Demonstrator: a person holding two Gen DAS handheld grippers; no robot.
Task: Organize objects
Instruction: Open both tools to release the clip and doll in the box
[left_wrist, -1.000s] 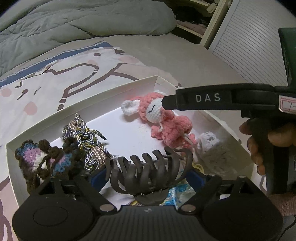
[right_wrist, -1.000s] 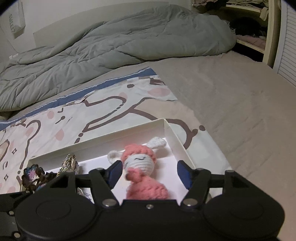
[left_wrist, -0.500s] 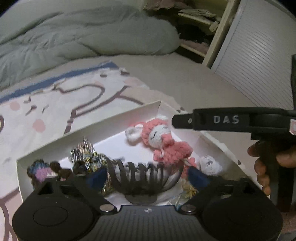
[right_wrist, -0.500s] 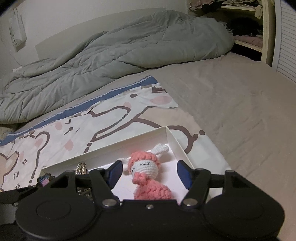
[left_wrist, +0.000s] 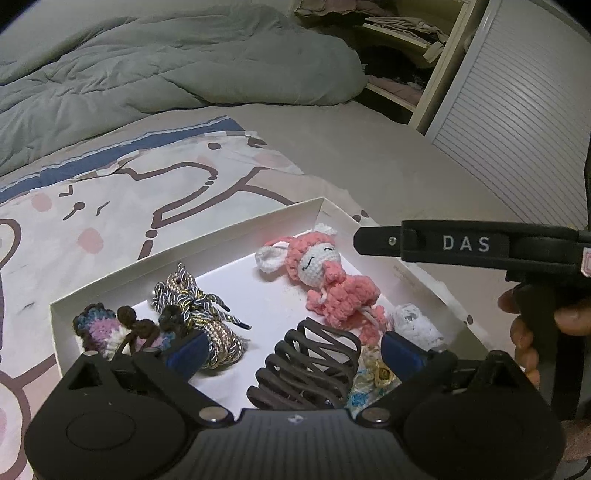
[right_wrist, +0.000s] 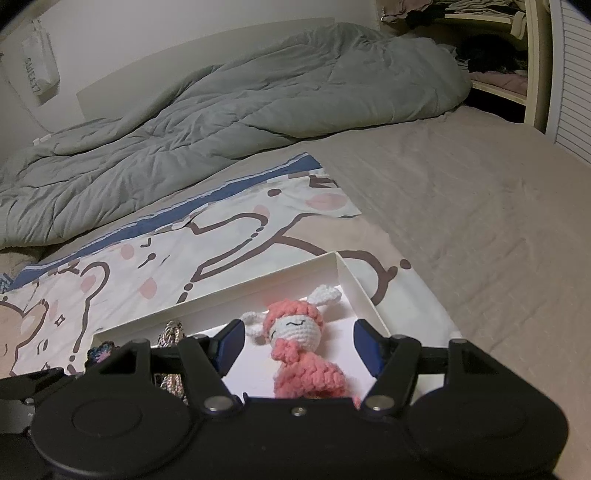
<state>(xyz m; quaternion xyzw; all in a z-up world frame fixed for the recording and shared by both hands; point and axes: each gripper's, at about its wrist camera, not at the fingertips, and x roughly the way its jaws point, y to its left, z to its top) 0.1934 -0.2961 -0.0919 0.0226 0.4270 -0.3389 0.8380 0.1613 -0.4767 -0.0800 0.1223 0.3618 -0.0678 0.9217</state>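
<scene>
A white shallow box (left_wrist: 229, 240) lies on the bed. In it are a pink crochet bunny doll (left_wrist: 328, 280), a coil of braided cord (left_wrist: 199, 314), a crochet flower piece (left_wrist: 107, 328), a white knitted bit (left_wrist: 417, 325) and a dark brown hair claw clip (left_wrist: 314, 365). My left gripper (left_wrist: 291, 350) is open above the box's near side, and the clip lies between its fingers without being held. My right gripper (right_wrist: 299, 343) is open and empty above the doll (right_wrist: 299, 339); it also shows in the left wrist view (left_wrist: 461, 243).
The box (right_wrist: 347, 280) rests on a cartoon-print cloth (left_wrist: 110, 206) over a beige sheet (right_wrist: 480, 229). A grey duvet (right_wrist: 221, 122) is bunched at the back. A shelf with clothes (left_wrist: 399, 48) and a slatted door (left_wrist: 517, 122) stand at the right.
My left gripper has pulled back and up, and its fingers have spread away from the hair claw clip, which now lies tilted in the box. The right gripper has risen a little.
</scene>
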